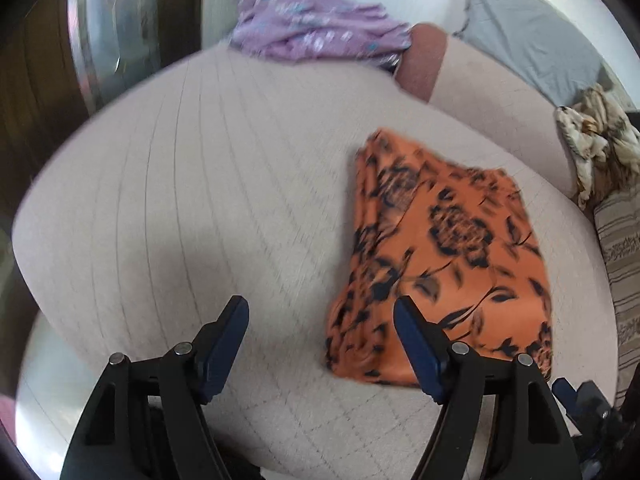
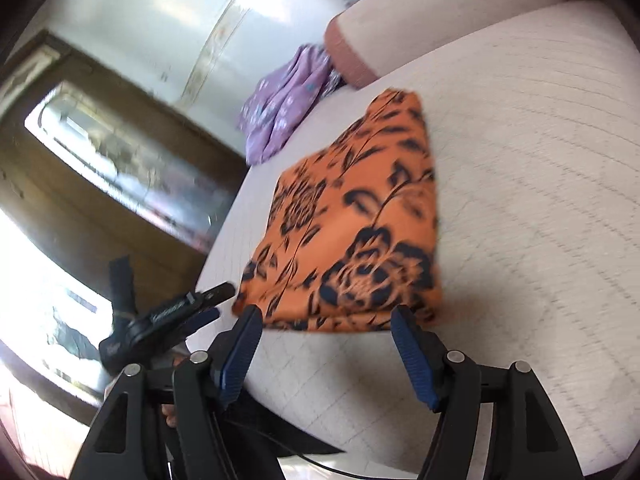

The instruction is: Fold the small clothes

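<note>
A folded orange garment with a black flower print (image 1: pixel 444 256) lies flat on the pale quilted bed (image 1: pixel 200 208). My left gripper (image 1: pixel 320 308) is open and empty above the bed, its right finger at the garment's near left edge. The garment also shows in the right wrist view (image 2: pixel 352 224). My right gripper (image 2: pixel 326 316) is open and empty, just short of the garment's near edge. The left gripper (image 2: pixel 176 312) shows at the left of the right wrist view, beside the bed edge.
A crumpled purple flowered garment (image 1: pixel 316 28) lies at the far end of the bed, also in the right wrist view (image 2: pixel 284 104). A pink bolster (image 1: pixel 424 60), a grey cloth (image 1: pixel 528 28) and a brown patterned cloth (image 1: pixel 600 144) lie at the far right. A wooden window frame (image 2: pixel 100 184) stands left of the bed.
</note>
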{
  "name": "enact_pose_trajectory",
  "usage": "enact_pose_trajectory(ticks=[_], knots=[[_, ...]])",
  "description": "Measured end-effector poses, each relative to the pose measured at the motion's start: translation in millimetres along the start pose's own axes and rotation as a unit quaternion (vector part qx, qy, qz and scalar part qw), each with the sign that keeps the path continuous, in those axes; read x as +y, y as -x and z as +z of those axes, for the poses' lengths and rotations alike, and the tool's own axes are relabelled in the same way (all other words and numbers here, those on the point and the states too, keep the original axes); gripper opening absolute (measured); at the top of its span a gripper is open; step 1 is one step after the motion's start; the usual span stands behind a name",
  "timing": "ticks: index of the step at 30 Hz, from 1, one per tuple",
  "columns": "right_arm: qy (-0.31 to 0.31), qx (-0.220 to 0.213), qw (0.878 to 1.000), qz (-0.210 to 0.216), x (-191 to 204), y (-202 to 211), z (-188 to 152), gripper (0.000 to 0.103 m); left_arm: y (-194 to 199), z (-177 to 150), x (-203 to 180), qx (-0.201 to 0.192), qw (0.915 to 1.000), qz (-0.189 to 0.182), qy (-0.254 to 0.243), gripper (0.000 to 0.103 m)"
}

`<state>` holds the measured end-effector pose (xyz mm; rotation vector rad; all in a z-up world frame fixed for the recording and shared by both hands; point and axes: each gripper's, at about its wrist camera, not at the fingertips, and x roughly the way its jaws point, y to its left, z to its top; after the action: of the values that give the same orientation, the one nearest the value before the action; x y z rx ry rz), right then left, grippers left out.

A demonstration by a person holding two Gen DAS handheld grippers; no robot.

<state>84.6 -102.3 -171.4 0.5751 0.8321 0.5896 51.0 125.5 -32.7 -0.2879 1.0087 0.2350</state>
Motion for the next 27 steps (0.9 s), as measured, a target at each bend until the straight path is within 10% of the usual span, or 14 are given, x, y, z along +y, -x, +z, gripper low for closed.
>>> enact_pose_trajectory(ticks=[6,20,24,27], knots=[[-0.04,0.001,0.999,0.009,-17.3,-1.7,15.4,0.071,8.3,18.0,-36.6,-0.042,0.9973,-0.035,-0.049,0.077],[-0.14,0.057,0.988,0.007,-51.8,-73.1,73.8,0.072,-53.7,22.7,-60.3,-0.014,0.9944,0.013,-0.104,0.077],[-0.097,0.087,0.99,-0.049,-39.9,-88.5,72.6,0.038,-79.4,16.5,-45.9,0.01,0.9973,0.003,-0.072,0.087],[0.025,0.08,0.989,-0.122,5.3,-82.2,71.0,0.031,-79.8,18.4,-43.4,0.012,0.9973,0.0,-0.072,0.087]])
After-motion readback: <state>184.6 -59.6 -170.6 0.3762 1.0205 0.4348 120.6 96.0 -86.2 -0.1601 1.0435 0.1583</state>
